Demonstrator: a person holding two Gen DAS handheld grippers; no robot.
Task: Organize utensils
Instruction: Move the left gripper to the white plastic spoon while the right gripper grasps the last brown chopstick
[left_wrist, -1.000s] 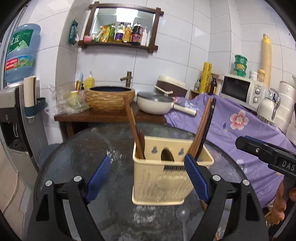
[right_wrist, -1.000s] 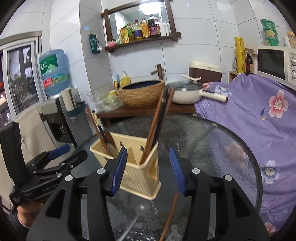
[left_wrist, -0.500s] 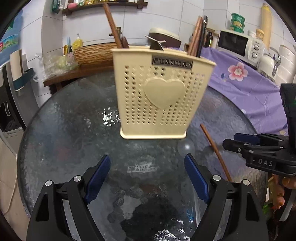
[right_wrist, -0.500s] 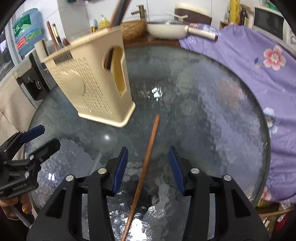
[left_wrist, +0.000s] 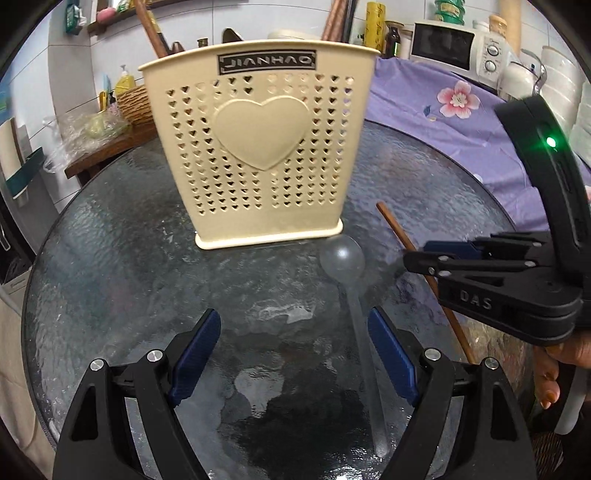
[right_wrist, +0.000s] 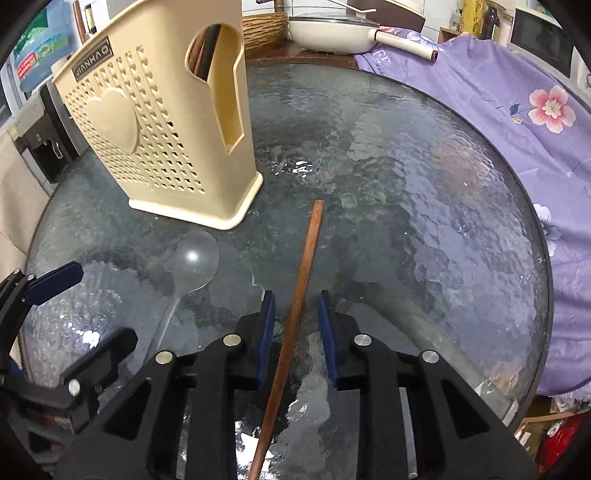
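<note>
A cream utensil holder (left_wrist: 258, 147) with a heart stands on the round glass table (left_wrist: 110, 258); it also shows in the right wrist view (right_wrist: 159, 122). Wooden utensils stick out of its top. A clear plastic spoon (left_wrist: 351, 288) lies in front of it, also visible in the right wrist view (right_wrist: 188, 266). A brown chopstick (right_wrist: 299, 295) lies flat between the pads of my right gripper (right_wrist: 295, 306), which has closed partway around it without touching. The chopstick also shows in the left wrist view (left_wrist: 402, 240). My left gripper (left_wrist: 295, 350) is open and empty, with the spoon's handle by its right pad.
A purple flowered cloth (right_wrist: 498, 92) covers the surface right of the table. A white pan (right_wrist: 332, 33) and woven basket (right_wrist: 264, 29) sit on a wooden shelf behind. A microwave (left_wrist: 450, 48) stands far right. The right gripper body (left_wrist: 517, 288) is close beside my left one.
Both grippers have dropped low toward the table in front of the holder. The right gripper's jaws have narrowed around the chopstick. The left gripper stays wide open.
</note>
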